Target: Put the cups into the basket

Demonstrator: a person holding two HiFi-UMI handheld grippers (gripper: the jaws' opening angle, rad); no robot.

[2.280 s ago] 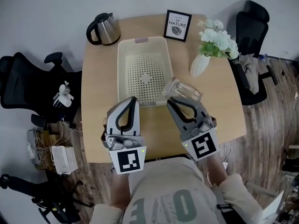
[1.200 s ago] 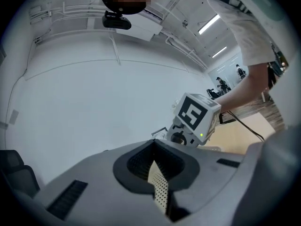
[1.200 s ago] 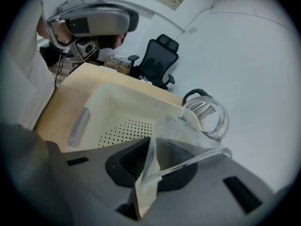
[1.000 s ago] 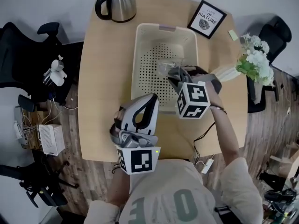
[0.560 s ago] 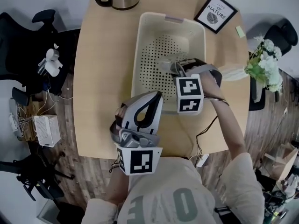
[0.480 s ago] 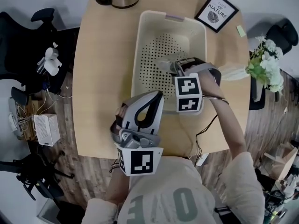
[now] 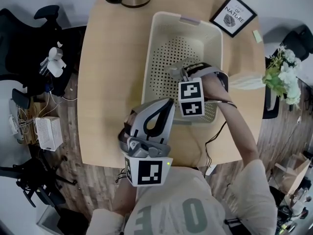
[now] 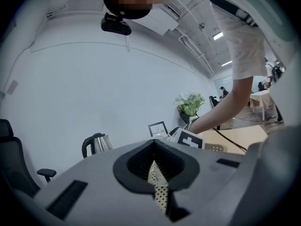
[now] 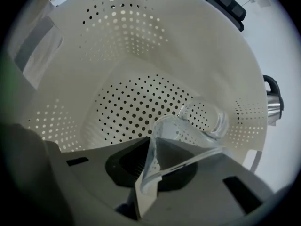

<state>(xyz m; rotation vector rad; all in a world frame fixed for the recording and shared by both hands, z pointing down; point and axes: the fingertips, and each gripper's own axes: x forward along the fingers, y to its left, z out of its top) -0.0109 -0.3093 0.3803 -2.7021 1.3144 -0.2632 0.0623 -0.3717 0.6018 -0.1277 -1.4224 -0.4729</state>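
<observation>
Pale wooden table (image 7: 107, 72); cream perforated plastic basket (image 7: 152, 48) at its far edge, open for loading. Left gripper (image 7: 166, 104) clenched, empty, parked clear over near edge. Right gripper (image 7: 185, 72) steeply down inside basket, pinching rim of clear glass cup (image 9: 200, 119), low over perforated floor, likely for gentle set-down.

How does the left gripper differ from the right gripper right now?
The right gripper pinches the rim of the clear cup, while the left gripper holds nothing. The right gripper points steeply down inside the basket, whereas the left gripper lies roughly level above the table, at the basket's near end. Both have their jaws closed.
</observation>
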